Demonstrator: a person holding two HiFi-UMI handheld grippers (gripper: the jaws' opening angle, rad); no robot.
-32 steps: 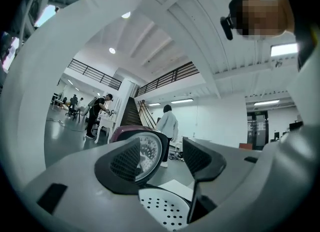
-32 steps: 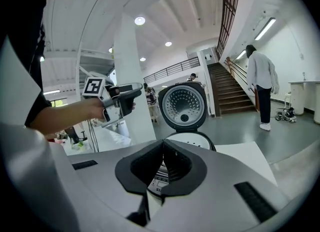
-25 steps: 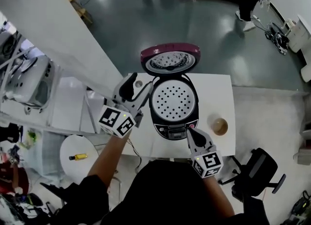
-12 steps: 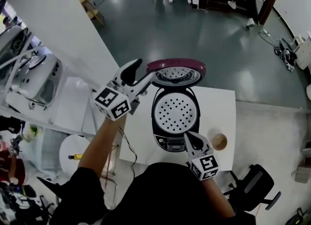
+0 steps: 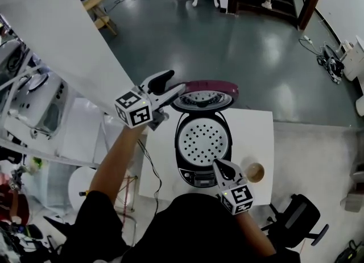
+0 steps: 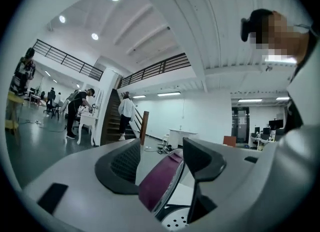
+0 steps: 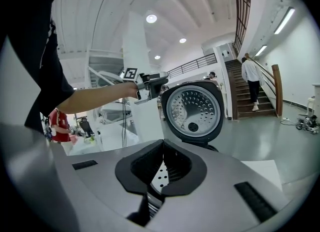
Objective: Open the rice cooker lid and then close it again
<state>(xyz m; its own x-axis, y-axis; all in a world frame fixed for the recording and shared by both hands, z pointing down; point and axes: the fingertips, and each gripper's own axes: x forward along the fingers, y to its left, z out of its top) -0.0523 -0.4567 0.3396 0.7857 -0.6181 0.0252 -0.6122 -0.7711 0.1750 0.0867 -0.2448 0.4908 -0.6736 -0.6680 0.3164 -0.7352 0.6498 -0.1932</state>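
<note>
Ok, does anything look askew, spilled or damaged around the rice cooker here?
Nothing stands out. The rice cooker sits square on the table, its lid upright, the perforated tray level inside. The left gripper has open fingers either side of the lid's rim; the right gripper is shut.

Panel (image 5: 195, 177) perhaps half behind right claw (image 5: 218, 165)

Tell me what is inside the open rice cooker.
Inside the rice cooker sits a white perforated tray that fills the round opening. Whatever lies beneath the tray, down to the bottom of the pot, is covered by it and cannot be seen.
</note>
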